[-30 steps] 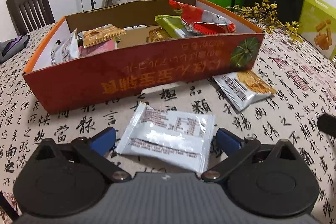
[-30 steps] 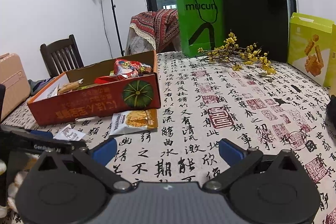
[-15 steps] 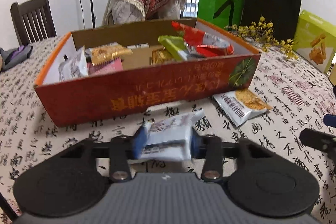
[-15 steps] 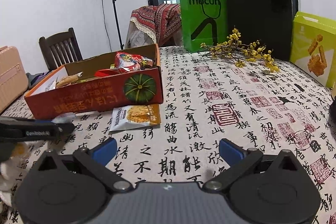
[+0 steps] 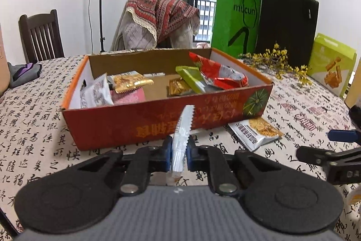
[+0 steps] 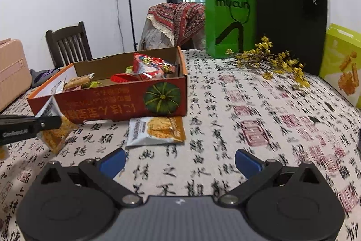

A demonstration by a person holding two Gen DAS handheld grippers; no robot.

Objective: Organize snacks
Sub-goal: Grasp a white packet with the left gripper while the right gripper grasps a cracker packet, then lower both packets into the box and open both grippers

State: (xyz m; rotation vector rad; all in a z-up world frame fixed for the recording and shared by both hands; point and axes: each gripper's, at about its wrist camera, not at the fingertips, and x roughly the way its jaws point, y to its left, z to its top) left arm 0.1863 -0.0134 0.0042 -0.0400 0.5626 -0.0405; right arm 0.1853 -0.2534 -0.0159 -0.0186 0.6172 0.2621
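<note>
My left gripper [image 5: 178, 154] is shut on a white snack packet [image 5: 182, 132], held edge-on above the table just in front of the orange cardboard box [image 5: 126, 125]. The box holds several snack packets. The same packet [image 6: 55, 128] hangs from the left gripper in the right wrist view. Another white and orange snack packet [image 6: 155, 131] lies flat on the table by the box's front right corner; it also shows in the left wrist view [image 5: 255, 131]. My right gripper [image 6: 179, 163] is open and empty, low over the table, just short of that packet.
A green paper bag [image 6: 230, 19] and a black bag [image 6: 291, 17] stand at the back. Yellow flower sprigs [image 6: 270, 62] lie before them. A lime green box [image 6: 343, 64] stands at the right. Chairs stand behind the table, one draped with cloth [image 5: 158, 22].
My left gripper closed on the white packet and lifted it off the table, turning it edge-on. My right gripper moved left, closer to the packet lying by the box.
</note>
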